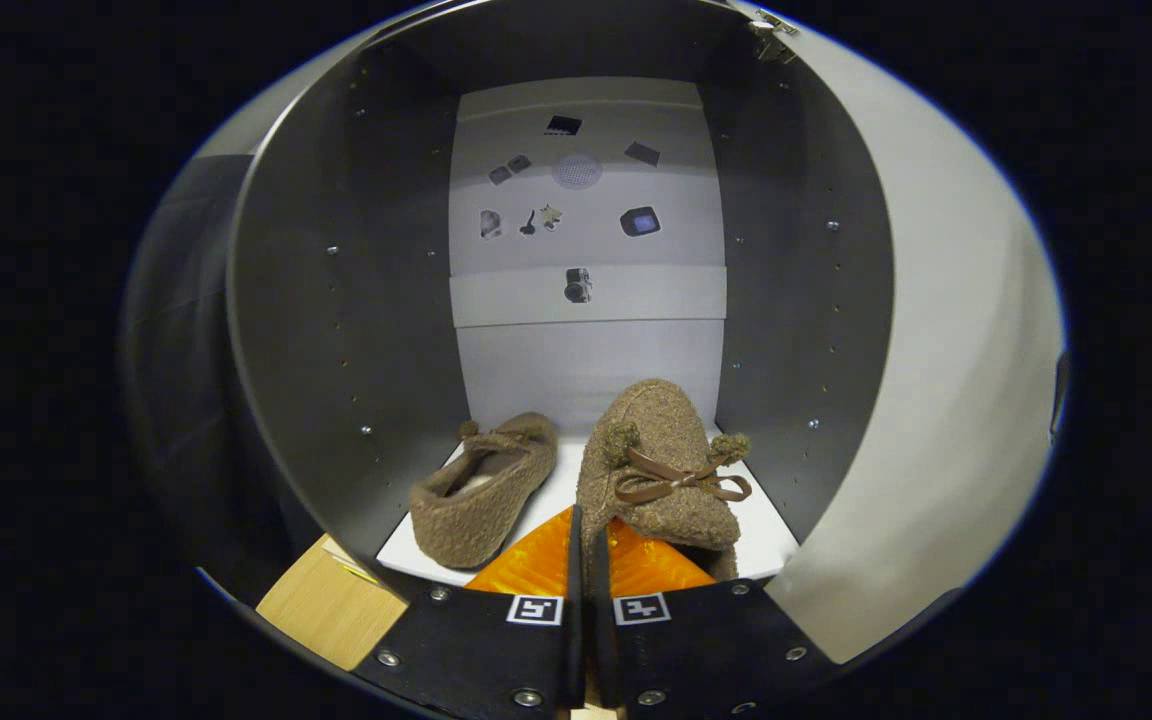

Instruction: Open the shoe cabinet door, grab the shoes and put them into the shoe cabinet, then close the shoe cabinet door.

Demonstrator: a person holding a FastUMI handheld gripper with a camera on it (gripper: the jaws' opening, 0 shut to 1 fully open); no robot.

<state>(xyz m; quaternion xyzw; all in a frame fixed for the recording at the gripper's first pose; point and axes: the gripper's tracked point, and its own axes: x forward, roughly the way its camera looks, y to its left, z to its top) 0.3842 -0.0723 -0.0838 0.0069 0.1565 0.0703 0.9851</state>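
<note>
A: Where are the shoes sitting?

B: Both are lying on the white shelf (771, 545) inside the open shoe cabinet (336, 330); the left shoe (481, 492) is lying beside the right shoe (661, 465).

A: And the tool (586, 540)?

B: Its fingers are pinching the right shoe's heel edge, almost touching. The cabinet door (956, 380) is standing open on the right.

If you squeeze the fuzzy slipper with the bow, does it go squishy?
Probably yes: the bow slipper looks woolly and soft, so it likely bends and feels light. Its fuzz should grip, not slip. The gripper has its jaws nearly closed on its heel edge.
</note>
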